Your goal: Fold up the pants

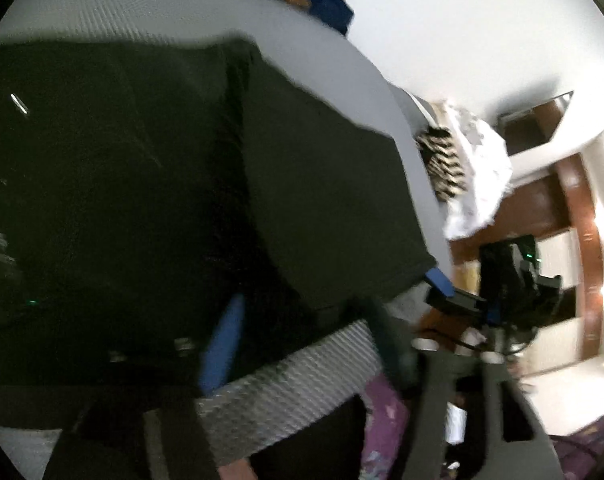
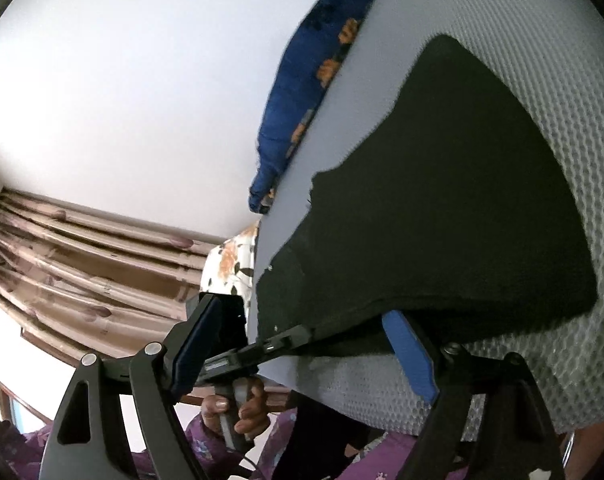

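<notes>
- black pants (image 2: 442, 216) fill the centre-right of the right wrist frame, on the grey textured mattress (image 2: 542, 40)
- right gripper (image 2: 302, 344) jaws spread wide apart
- left gripper (image 2: 297, 334) pinching the pants' lower left edge

Wall (image 2: 121, 80): plain white, evenly lit.
Curtain (image 2: 81, 256): brown, pleated, lower left of the right view.
Mattress (image 2: 562, 100): grey, textured cover.
Pillow (image 2: 302, 92): blue, orange print, at the mattress edge.
Woodwork (image 1: 542, 200): brown, glossy.
</notes>
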`<move>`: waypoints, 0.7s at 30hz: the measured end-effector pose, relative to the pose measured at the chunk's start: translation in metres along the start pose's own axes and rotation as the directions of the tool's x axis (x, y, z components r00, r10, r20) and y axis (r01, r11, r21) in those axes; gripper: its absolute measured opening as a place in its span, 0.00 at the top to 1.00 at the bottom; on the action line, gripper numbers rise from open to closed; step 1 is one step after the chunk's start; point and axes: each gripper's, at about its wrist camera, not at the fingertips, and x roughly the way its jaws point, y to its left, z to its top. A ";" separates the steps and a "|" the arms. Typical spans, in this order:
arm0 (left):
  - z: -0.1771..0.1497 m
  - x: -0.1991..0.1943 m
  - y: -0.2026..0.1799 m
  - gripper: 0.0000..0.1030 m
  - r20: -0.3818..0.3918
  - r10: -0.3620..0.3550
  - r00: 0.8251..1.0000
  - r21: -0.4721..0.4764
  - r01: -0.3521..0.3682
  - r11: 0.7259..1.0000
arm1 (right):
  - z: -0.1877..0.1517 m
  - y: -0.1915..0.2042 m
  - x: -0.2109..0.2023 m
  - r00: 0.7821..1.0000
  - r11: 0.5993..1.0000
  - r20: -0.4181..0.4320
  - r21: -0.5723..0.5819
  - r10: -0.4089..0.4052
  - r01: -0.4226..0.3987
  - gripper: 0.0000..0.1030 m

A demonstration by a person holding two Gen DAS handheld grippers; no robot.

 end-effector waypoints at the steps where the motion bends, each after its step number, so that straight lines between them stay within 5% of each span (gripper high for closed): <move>1: 0.000 -0.005 -0.004 0.22 0.036 0.029 0.999 0.026 -0.030 0.999 | 0.000 0.000 -0.001 1.000 1.000 0.005 -0.002 0.006 -0.006 0.21; 2: 0.000 -0.008 -0.007 0.15 0.061 0.050 0.997 0.054 -0.053 0.997 | 0.001 -0.001 -0.001 1.000 1.000 0.005 0.001 0.015 -0.015 0.21; 8: -0.003 0.000 -0.006 0.15 0.063 0.150 0.987 0.099 -0.155 0.983 | -0.016 -0.010 0.011 0.984 0.993 -0.162 0.098 0.074 -0.058 0.20; 12: -0.002 -0.026 -0.012 0.15 0.141 0.120 0.983 0.080 -0.132 0.988 | 0.002 0.004 -0.030 0.994 0.992 -0.007 0.055 0.112 -0.112 0.20; 16: 0.011 -0.023 -0.025 0.15 0.185 0.060 0.981 0.099 -0.079 0.992 | 0.028 -0.002 -0.046 0.991 1.000 0.133 0.007 0.024 -0.026 0.22; 18: 0.015 -0.005 -0.029 0.15 0.175 0.063 0.983 0.142 -0.088 0.986 | 0.030 -0.009 -0.031 0.994 1.000 0.107 -0.025 0.000 0.003 0.46; 19: 0.016 0.007 -0.030 0.15 0.154 0.085 0.984 0.164 -0.111 0.980 | 0.028 -0.010 -0.022 0.996 0.997 0.082 -0.058 -0.044 0.049 0.50; 21: 0.011 0.035 -0.022 0.18 0.077 0.187 0.979 0.186 -0.198 0.962 | 0.017 -0.011 -0.003 0.977 0.965 0.014 -0.153 -0.214 0.213 0.68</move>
